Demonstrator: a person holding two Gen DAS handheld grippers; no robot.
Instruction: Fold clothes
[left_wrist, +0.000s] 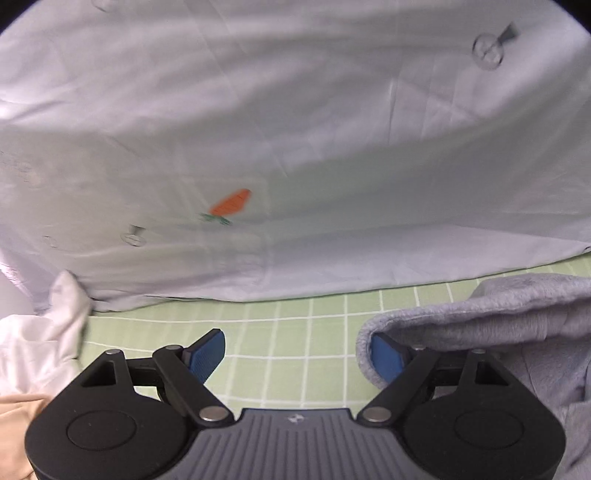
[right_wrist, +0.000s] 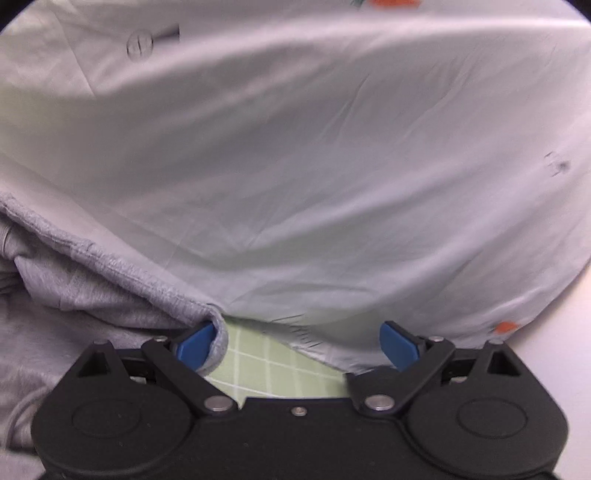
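A pale lilac garment (left_wrist: 295, 140) printed with an orange carrot (left_wrist: 232, 203) lies spread across the far half of the left wrist view and fills the right wrist view as the same pale garment (right_wrist: 314, 158). My left gripper (left_wrist: 297, 354) hangs open over the green checked cloth (left_wrist: 288, 332), nothing between its blue pads; the right pad sits against the edge of a grey fleece garment (left_wrist: 498, 317). My right gripper (right_wrist: 297, 345) is open too, its left pad touching a fold of the grey fleece garment (right_wrist: 92, 291), its right pad beside the pale garment's hem.
White cloth (left_wrist: 55, 325) and a cream piece (left_wrist: 14, 417) lie bunched at the left edge of the left wrist view. A strip of white surface (right_wrist: 569, 332) shows at the right of the right wrist view.
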